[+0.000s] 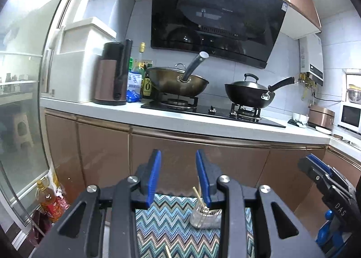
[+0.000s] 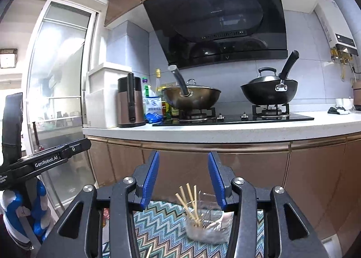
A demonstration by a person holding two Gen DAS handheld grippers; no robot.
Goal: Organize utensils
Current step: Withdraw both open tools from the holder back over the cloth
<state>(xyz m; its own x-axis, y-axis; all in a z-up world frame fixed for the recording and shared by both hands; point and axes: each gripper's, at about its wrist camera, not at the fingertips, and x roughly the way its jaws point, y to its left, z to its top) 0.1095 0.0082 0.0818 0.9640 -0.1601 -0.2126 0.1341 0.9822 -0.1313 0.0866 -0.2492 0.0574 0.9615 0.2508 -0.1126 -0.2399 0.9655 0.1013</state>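
A kitchen's zigzag-patterned cloth [image 2: 162,224] fills the lower frame; both the left gripper [image 1: 178,176] and right gripper [image 2: 183,178] gape wide, empty, above a clear glass jar [image 2: 208,227] of wooden chopsticks [image 2: 189,203], which a careless nudge could topple.

We see blue pads on the black left gripper [image 1: 178,176] and the same blue on black on the right gripper [image 2: 183,179]. Below them lies a woven mat [image 2: 162,224] in a zigzag pattern of teal, white, black and tan. On it stands a clear glass jar [image 2: 209,224] holding pale yellow wooden chopsticks [image 2: 188,203]. The flat cabinet doors [image 1: 225,161] are coppery brown under a white stone countertop [image 2: 225,130]. One round wok [image 2: 191,97] is bronze, the other lidded wok [image 2: 268,91] black, beneath a glossy black range hood [image 1: 214,12].
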